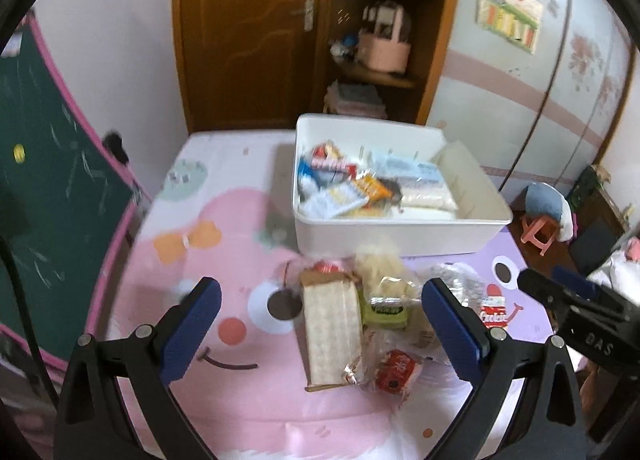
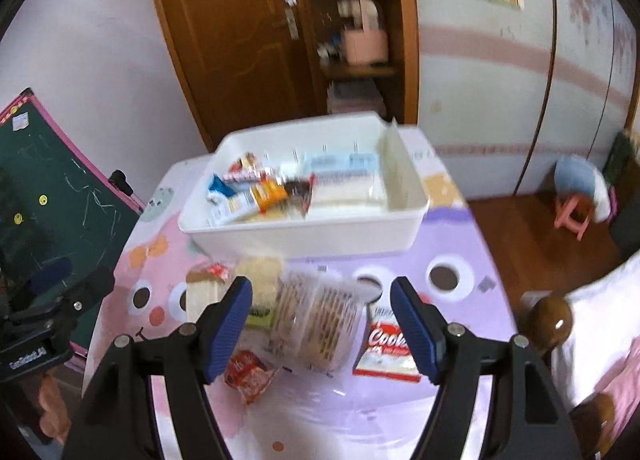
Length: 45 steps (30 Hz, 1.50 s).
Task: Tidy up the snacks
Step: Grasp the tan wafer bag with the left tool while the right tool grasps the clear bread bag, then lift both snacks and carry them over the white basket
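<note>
Left hand-held gripper [image 1: 320,334]: jaws spread, nothing pinched; wrapped wafer block [image 1: 331,334] below, between fingers.
Right hand-held gripper [image 2: 322,326]: jaws spread, empty; clear cracker pack [image 2: 316,320] below.
Loose on table [image 2: 460,236]: red snack packet [image 2: 246,374], green-label bag [image 1: 386,300], cookie pouch [image 2: 386,344]; none yet sorted.
White bin [image 2: 320,238] behind pile: several packets already inside. Judged partly done.

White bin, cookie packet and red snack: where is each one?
White bin [image 2: 304,238], right wrist view, front wall.
Cookie packet [image 2: 386,350], right wrist view, printed front.
Red snack [image 1: 396,374], left wrist view, wrapper middle.
</note>
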Each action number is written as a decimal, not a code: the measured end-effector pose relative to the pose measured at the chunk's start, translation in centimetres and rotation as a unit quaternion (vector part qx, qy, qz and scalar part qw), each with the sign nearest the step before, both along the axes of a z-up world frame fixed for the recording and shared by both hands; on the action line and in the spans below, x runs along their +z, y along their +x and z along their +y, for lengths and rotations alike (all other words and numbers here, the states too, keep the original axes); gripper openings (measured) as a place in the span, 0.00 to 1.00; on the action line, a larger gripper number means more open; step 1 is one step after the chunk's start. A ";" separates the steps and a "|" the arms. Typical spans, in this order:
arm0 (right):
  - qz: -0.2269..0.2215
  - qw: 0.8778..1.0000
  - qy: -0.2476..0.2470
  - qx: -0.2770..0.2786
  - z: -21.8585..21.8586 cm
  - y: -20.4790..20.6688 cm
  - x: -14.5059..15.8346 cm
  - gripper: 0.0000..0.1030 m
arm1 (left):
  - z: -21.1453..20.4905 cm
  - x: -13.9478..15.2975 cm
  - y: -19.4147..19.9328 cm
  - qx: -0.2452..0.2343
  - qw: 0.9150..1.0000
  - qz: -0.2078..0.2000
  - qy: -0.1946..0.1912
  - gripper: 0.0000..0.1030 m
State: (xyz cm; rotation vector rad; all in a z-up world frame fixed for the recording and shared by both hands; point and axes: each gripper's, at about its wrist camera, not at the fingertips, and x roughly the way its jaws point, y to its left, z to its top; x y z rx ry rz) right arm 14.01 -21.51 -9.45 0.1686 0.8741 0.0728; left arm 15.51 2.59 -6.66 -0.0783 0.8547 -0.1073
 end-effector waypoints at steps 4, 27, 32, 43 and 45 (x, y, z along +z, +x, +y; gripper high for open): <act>0.046 0.999 0.027 -0.007 -0.1 1.0 -3.9 0.78 | 0.2 -3.9 1.5 0.021 0.999 0.028 0.004 0.97; 0.119 0.993 0.023 0.012 2.1 5.5 -12.4 0.86 | -1.6 -14.5 6.9 0.011 0.988 0.154 0.004 0.96; 0.110 0.994 0.001 0.017 2.7 5.4 -12.6 0.85 | -1.2 -14.6 7.0 0.011 0.988 0.153 -0.021 0.85; 0.083 0.996 -0.014 0.011 2.7 4.1 -11.5 0.69 | -0.5 -13.2 6.0 0.019 0.991 0.133 -0.021 0.51; 0.079 0.997 -0.005 0.001 2.2 3.8 -11.0 0.69 | -0.2 -12.3 5.5 0.025 0.992 0.119 -0.021 0.51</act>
